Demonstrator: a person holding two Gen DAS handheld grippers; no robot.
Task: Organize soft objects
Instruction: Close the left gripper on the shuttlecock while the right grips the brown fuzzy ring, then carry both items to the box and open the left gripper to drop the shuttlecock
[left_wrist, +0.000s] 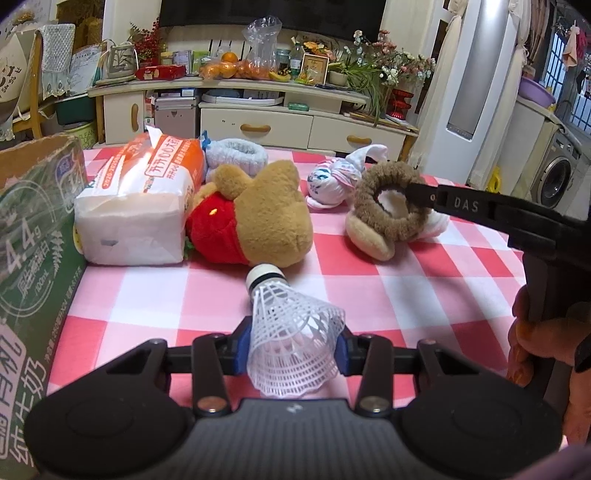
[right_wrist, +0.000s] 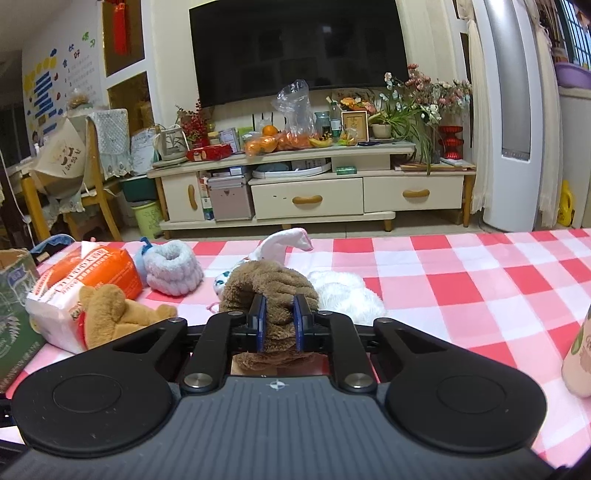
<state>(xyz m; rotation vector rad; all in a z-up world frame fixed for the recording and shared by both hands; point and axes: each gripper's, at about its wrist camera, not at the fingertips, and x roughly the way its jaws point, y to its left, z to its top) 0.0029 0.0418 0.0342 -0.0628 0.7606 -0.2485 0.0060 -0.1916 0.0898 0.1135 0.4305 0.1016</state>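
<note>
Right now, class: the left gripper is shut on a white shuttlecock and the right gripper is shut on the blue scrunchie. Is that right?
One error. The right gripper is shut on the brown scrunchie, as the right wrist view shows. The left gripper does hold the white shuttlecock.

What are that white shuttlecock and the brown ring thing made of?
Shuttlecock: skirt looks like moulded white plastic mesh, slightly translucent, and the cap looks like pale cork or foam with a dark band. Brown ring: apparently plush fabric, matte and fuzzy, bunching between the pads.
</note>
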